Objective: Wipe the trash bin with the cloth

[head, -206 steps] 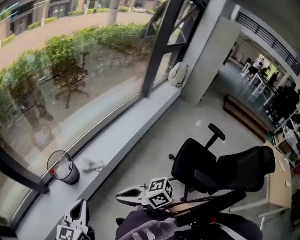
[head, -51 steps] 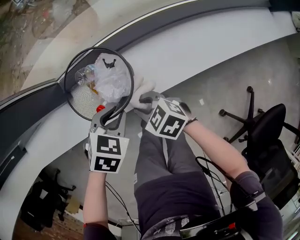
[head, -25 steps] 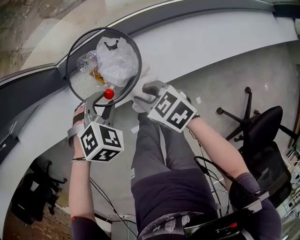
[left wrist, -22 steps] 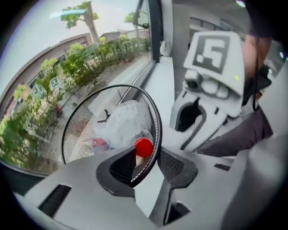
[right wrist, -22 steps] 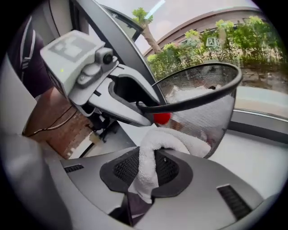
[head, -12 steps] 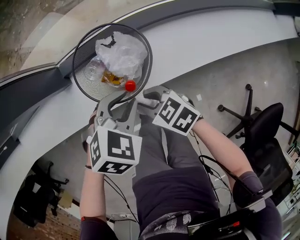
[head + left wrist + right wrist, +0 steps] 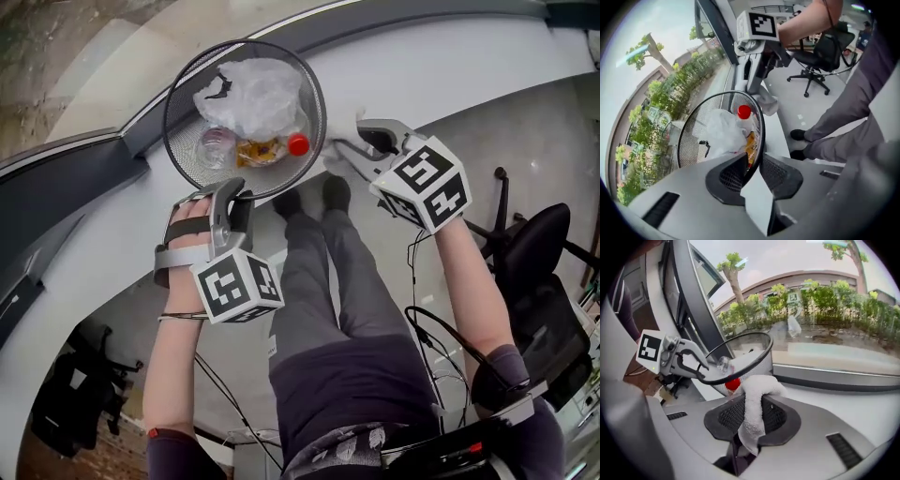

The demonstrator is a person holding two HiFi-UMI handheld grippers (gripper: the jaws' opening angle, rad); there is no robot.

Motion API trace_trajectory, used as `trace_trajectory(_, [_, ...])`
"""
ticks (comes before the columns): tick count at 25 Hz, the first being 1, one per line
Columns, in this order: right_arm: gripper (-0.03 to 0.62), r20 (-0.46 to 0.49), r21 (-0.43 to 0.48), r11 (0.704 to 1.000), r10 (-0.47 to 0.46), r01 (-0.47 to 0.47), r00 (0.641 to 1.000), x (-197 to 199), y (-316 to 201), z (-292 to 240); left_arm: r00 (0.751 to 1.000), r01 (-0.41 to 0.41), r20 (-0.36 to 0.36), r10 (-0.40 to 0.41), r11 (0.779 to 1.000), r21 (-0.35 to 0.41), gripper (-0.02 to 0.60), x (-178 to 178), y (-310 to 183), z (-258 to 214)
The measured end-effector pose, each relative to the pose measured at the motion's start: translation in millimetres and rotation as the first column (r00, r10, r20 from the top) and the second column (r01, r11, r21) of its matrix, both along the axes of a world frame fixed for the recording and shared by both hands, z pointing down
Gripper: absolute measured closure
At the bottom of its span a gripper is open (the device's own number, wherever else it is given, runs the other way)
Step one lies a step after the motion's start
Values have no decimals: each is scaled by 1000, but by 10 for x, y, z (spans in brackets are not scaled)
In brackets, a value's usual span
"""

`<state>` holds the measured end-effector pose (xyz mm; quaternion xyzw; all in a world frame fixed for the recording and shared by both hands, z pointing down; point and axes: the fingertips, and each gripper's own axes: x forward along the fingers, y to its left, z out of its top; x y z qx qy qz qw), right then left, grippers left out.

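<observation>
Pale window ledge (image 7: 441,66) carries the mesh trash bin (image 7: 184,141), which holds rubbish (image 7: 258,94). Left claw (image 7: 241,194) pinches the bin's near rim, its jaws having just eased apart slightly. Right claw (image 7: 352,150), clamped on the white cloth (image 7: 754,404), sits just beside the bin's right side.

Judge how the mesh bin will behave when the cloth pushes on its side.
Probably light: the bin is open wire mesh holding a plastic bag and a red-capped bottle, so a push could slide or tip it. The mesh likely flexes a bit. The left gripper has the rim between its jaws, which just opened slightly; that hold should steady it.
</observation>
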<state>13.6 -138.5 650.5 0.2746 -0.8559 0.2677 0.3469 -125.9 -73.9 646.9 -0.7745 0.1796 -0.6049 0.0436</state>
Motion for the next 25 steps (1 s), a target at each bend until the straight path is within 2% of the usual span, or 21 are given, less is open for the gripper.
trace_trajectory(2, [514, 33, 40, 997, 64, -65, 997, 29, -204, -112, 997, 63, -44, -65, 997, -44, 499, 50, -4, -8])
trace_trajectory(3, [516, 45, 39, 997, 61, -63, 997, -17, -237, -120, 992, 101, -74, -106, 992, -76, 497, 87, 3, -12])
trace_trajectory(5, [514, 34, 12, 1000, -19, 18, 999, -188, -113, -30, 972, 182, -126, -200, 973, -144, 497, 179, 32, -17])
trace_trajectory(8, [514, 11, -44, 988, -148, 149, 989, -427, 287, 134, 922, 291, -187, -340, 925, -246, 499, 316, 48, -36])
trace_trajectory(12, [514, 73, -95, 958, -266, 272, 961, -826, 852, 180, 839, 367, -275, -471, 861, -353, 505, 518, -54, -123])
trace_trajectory(13, [516, 101, -99, 944, -306, 315, 947, -967, 1001, 158, 821, 374, -297, -488, 852, -367, 513, 582, -82, -149])
trace_trajectory(14, [514, 122, -98, 930, -342, 354, 932, -1103, 1124, 140, 816, 367, -311, -487, 853, -372, 517, 634, -95, -164])
trace_trajectory(15, [514, 132, -98, 921, -364, 378, 922, -1216, 1198, 136, 829, 344, -316, -461, 866, -362, 522, 661, -93, -167])
trace_trajectory(16, [514, 136, -103, 919, -367, 382, 920, -1294, 1218, 146, 853, 309, -313, -417, 888, -340, 523, 651, -83, -171])
trace_trajectory(18, [516, 160, -132, 928, -327, 349, 931, -1350, 1125, 166, 895, 228, -318, -311, 934, -274, 523, 530, -75, -263])
trace_trajectory(20, [514, 201, -152, 933, -293, 325, 935, -1297, 965, 137, 916, 151, -339, -213, 968, -200, 518, 360, -73, -506])
trace_trajectory(21, [514, 208, -153, 935, -287, 321, 935, -1214, 896, 119, 931, 114, -328, -161, 981, -160, 515, 275, -58, -612])
trace_trajectory(23, [516, 186, -155, 945, -259, 289, 948, -933, 767, 113, 975, 30, -218, -49, 995, -93, 387, 105, -22, -569])
trace_trajectory(24, [514, 166, -158, 953, -232, 258, 959, -765, 694, 113, 990, -12, -140, 2, 997, -71, 356, 28, -22, -432])
trace_trajectory(25, [514, 139, -157, 962, -203, 224, 969, -611, 620, 109, 997, -52, -65, 48, 997, -58, 356, -42, -23, -279])
